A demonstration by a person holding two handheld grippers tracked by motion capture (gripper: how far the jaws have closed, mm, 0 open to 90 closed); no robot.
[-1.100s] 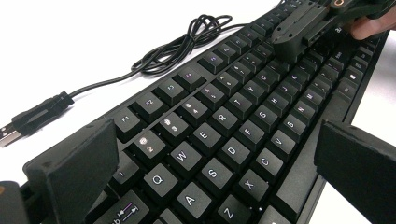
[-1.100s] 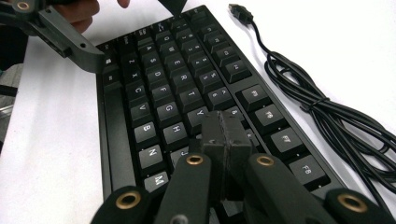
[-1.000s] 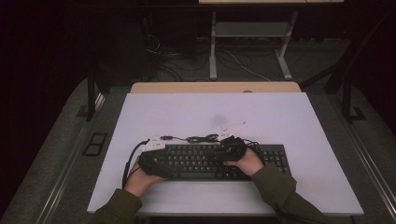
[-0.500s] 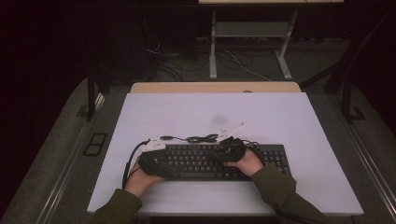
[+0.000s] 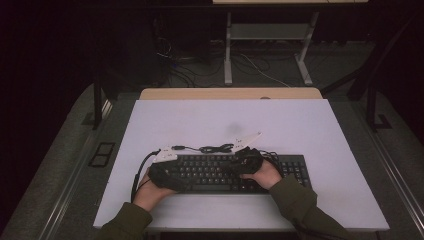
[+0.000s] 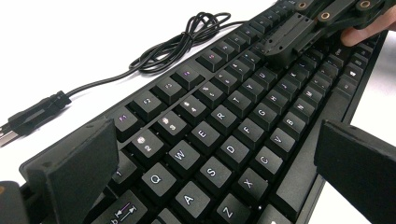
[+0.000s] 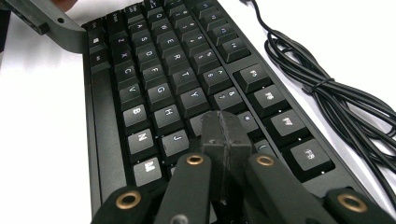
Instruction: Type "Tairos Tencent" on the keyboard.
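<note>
Pressing a key near the middle of the keyboard (image 5: 235, 172) on the counter (image 5: 320, 130), the closed right gripper (image 7: 225, 135) should descend squarely; the left gripper (image 6: 210, 163), jaws wide, straddles the keyboard's left end.

From my seat I see a white table top (image 5: 300, 130) with a faint grey smudge (image 5: 233, 127) near its middle. Behind it runs a tan wooden edge (image 5: 200, 93). Farther back on the dark floor stands a grey metal frame (image 5: 267, 32), with loose cables (image 5: 200, 65) lying near its legs. A small black floor plate (image 5: 101, 153) sits left of the table.
</note>
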